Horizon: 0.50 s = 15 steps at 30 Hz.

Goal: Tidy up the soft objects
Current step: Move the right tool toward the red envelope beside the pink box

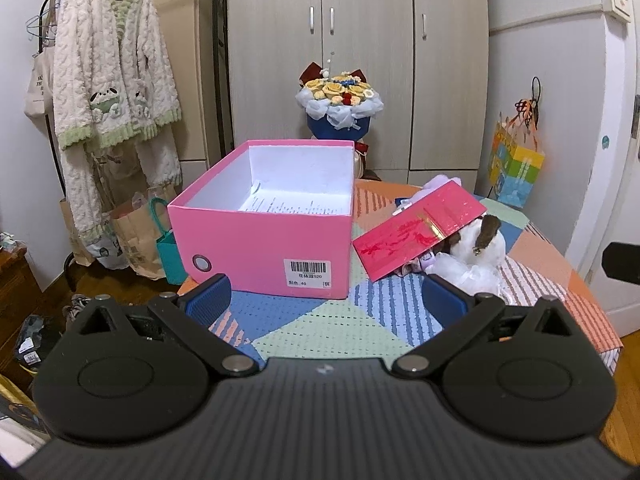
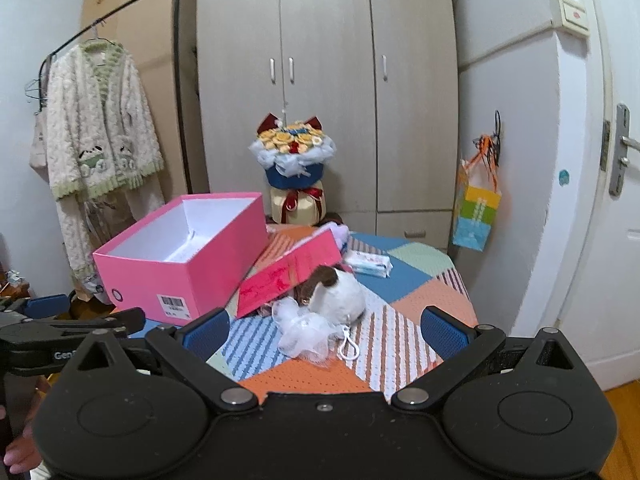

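Note:
An open pink box [image 1: 264, 236] [image 2: 180, 264] stands on the patterned table, with only a printed sheet inside. Its red lid [image 1: 420, 228] [image 2: 290, 276] leans tilted to the right, over a pile of soft toys. A white and brown plush [image 1: 482, 244] [image 2: 334, 290] pokes out beneath it, with a white tulle piece [image 2: 304, 330] and a keychain clip [image 2: 348, 346] in front. A purple plush [image 1: 440, 184] peeks out behind the lid. My left gripper [image 1: 326, 300] is open and empty, close before the box. My right gripper [image 2: 324, 330] is open, near the tulle.
A tissue pack [image 2: 368, 264] lies on the table behind the plush. A flower bouquet [image 1: 340, 102] stands behind the table before a wardrobe [image 2: 328, 80]. A robe [image 1: 108, 80] hangs on a rack at left, paper bags [image 1: 132, 236] on the floor. A gift bag [image 2: 476, 216] hangs at right.

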Motion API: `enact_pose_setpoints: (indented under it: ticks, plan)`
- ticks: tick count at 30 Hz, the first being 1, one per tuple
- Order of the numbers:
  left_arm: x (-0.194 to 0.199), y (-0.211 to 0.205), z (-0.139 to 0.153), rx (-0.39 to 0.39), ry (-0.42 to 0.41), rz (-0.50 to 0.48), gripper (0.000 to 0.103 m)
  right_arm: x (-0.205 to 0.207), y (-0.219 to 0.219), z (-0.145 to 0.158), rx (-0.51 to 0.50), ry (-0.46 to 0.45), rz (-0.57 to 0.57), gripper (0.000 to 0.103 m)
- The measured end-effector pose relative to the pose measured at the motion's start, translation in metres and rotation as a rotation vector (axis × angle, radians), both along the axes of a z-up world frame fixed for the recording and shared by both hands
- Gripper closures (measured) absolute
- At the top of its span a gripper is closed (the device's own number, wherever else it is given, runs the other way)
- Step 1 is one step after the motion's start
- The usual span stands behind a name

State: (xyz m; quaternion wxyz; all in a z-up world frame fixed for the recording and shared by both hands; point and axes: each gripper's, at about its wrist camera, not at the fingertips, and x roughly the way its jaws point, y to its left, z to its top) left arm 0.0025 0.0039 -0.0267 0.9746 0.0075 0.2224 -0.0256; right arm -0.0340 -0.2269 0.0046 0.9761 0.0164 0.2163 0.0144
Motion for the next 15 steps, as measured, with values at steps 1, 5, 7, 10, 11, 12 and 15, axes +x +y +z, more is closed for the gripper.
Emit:
enact_pose_setpoints:
  ticks: [1, 5, 7, 10, 11, 12, 15]
  plan:
    - [0.0003, -0.0002, -0.0007, 0.003, 0.0, 0.0, 0.0, -0.0007, 0.0015, 0.0, -0.008, -0.008, 0.005, 0.0]
    - [0.0007, -0.0002, -0.0021, 0.006, 0.002, -0.001, 0.0, -0.002, 0.0056, -0.0019, -0.026, -0.02, 0.018, 0.0]
    - [0.0006, -0.0002, -0.0022, 0.007, 0.003, -0.005, 0.0, -0.0012, 0.0075, -0.0032, -0.035, -0.02, 0.02, 0.0]
    - [-0.0005, 0.0002, -0.0027, 0.012, -0.002, -0.007, 0.0, -0.0007, 0.0095, -0.0052, -0.047, -0.022, 0.017, 0.0]
    - [-0.0009, 0.0, -0.0029, 0.015, -0.003, -0.008, 0.0, -0.0019, 0.0092, -0.0064, -0.047, -0.024, 0.016, 0.0]
    - [-0.0011, 0.0002, -0.0028, 0.016, -0.005, -0.009, 0.0, -0.0025, 0.009, -0.0067, -0.047, -0.025, 0.016, 0.0]
    - [-0.0014, 0.0, -0.0029, 0.014, -0.003, -0.01, 0.0, -0.0027, 0.009, -0.0068, -0.045, -0.025, 0.016, 0.0]
